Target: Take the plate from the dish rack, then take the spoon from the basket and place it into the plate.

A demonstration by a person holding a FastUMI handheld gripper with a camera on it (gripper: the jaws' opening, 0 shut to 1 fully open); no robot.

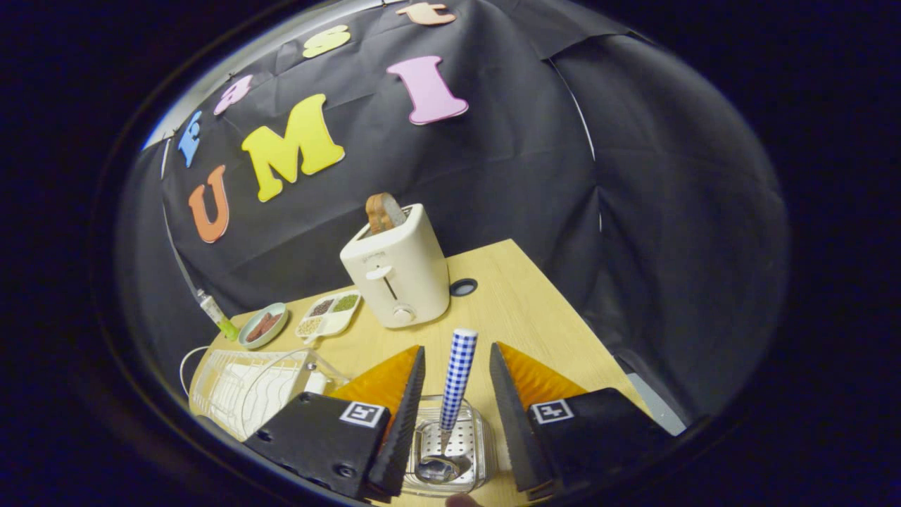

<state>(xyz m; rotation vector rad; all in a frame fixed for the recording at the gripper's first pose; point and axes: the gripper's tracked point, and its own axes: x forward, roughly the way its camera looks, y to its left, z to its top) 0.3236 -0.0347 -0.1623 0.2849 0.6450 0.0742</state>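
- Tool (457, 415) was spread apart, fingers either side of the spoon (454, 394), touching nothing.
- Spoon stood in the clear basket (479, 440) between the fingers, bowl down, blue checked handle leaning up.
- White dish rack (239, 387) sat on the table (535, 317) left of the basket; no plate could be made out in it.
- Beyond the basket: toaster (398, 271) with bread (383, 211), snack tray (329, 315), small dish (263, 325).
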